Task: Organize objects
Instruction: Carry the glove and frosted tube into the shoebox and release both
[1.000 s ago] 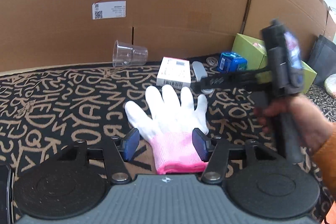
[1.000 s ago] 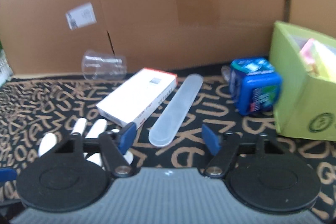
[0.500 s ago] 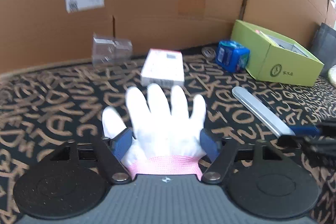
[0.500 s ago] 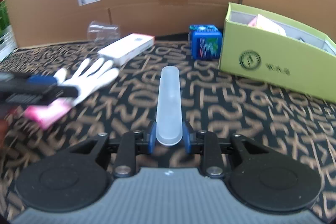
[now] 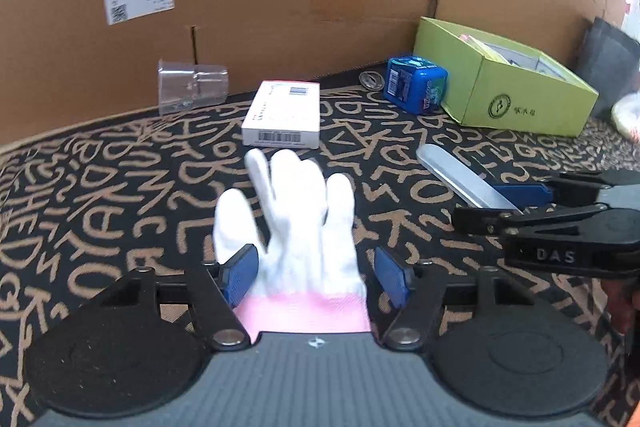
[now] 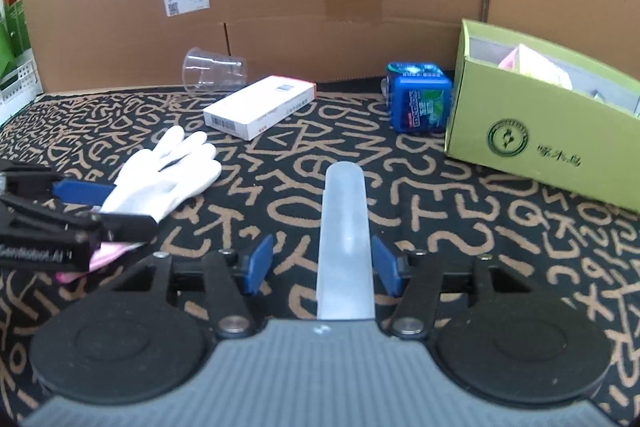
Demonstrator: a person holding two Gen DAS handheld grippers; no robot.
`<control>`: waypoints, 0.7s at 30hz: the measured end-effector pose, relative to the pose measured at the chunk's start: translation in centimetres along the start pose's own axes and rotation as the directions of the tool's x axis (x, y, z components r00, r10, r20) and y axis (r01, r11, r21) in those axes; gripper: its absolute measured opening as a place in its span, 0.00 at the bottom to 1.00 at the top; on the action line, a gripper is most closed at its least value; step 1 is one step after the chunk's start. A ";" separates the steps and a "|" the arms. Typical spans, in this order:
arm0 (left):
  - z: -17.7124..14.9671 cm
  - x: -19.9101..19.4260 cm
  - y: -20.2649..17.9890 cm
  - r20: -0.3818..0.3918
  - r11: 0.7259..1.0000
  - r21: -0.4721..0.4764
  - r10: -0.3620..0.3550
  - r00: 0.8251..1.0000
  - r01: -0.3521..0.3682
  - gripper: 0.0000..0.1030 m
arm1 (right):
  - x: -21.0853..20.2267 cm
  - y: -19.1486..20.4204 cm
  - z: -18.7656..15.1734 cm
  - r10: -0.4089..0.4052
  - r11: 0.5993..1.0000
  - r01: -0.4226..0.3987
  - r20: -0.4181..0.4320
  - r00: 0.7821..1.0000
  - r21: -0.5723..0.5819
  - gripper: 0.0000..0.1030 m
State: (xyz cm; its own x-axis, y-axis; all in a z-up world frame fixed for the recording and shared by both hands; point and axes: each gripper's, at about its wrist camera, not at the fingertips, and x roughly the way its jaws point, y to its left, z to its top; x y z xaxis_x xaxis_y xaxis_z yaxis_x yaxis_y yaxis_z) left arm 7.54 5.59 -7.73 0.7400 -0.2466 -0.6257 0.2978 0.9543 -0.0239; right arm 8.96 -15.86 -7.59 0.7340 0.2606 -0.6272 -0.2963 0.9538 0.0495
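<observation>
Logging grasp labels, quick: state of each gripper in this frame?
Left gripper: open, fingers either side of the white glove, not clamped.
Right gripper: open, fingers clear of the translucent case lying between them.

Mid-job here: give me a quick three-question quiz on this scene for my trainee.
1. True or false: the right gripper stands open around the plastic case.
2. What lies between the fingers of the left gripper? A. glove B. plastic case C. green box
3. Which thing on the cloth sits nearest the green box?
Key: 1 true; 2 A; 3 the blue tub.
</observation>
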 end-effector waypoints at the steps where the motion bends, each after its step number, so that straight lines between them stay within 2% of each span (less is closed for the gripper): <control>1: 0.0 0.3 -0.4 0.001 1.000 0.027 0.014 1.000 -0.014 0.57 | 0.1 0.0 -0.2 -0.011 1.000 0.011 0.011 1.000 0.003 0.39; 2: -0.1 0.3 -0.7 0.014 0.997 0.054 0.045 0.999 -0.046 0.43 | 0.1 0.1 -0.3 -0.021 1.000 0.022 0.014 1.000 -0.003 0.31; 3: -0.1 0.3 -0.9 0.021 0.996 0.076 0.054 0.998 -0.055 0.36 | 0.0 0.0 -0.3 -0.026 1.000 0.026 0.017 1.000 -0.001 0.26; 5: 0.2 0.1 -0.7 0.009 0.998 0.059 0.026 1.000 -0.027 0.12 | -0.3 -0.5 -0.5 -0.008 1.000 0.008 0.022 1.000 0.026 0.26; 7: 0.4 -0.2 -0.5 -0.001 1.000 0.030 0.002 1.000 -0.002 0.08 | -0.7 -0.7 -0.8 -0.008 1.000 0.007 0.026 1.000 0.029 0.26; 10: 0.9 -0.8 -0.8 0.008 0.999 0.014 -0.036 0.999 0.035 0.07 | -1.9 -1.3 -1.0 0.015 0.998 -0.017 0.044 0.999 0.060 0.26; 14: 2.8 -1.9 -2.5 0.067 0.995 0.025 -0.097 0.993 0.096 0.07 | -4.7 -2.7 -0.8 0.020 0.994 -0.031 0.105 0.994 0.101 0.26; 18: 6.0 -2.7 -4.9 0.137 0.985 0.066 -0.166 0.976 0.159 0.07 | -7.6 -4.8 0.1 -0.025 0.992 0.002 0.188 0.982 0.124 0.26; 21: 8.7 -2.8 -7.0 0.176 0.972 0.092 -0.232 0.957 0.218 0.07 | -9.4 -6.8 1.1 -0.084 0.990 0.053 0.238 0.968 0.133 0.26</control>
State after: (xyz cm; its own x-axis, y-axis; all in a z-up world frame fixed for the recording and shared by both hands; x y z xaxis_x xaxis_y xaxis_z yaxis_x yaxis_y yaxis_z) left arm 8.63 -1.87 0.99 0.7453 -0.4866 -0.4557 0.5061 0.8579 -0.0884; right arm 4.76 -24.59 -1.18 0.8806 0.2076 -0.4260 -0.1730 0.9777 0.1189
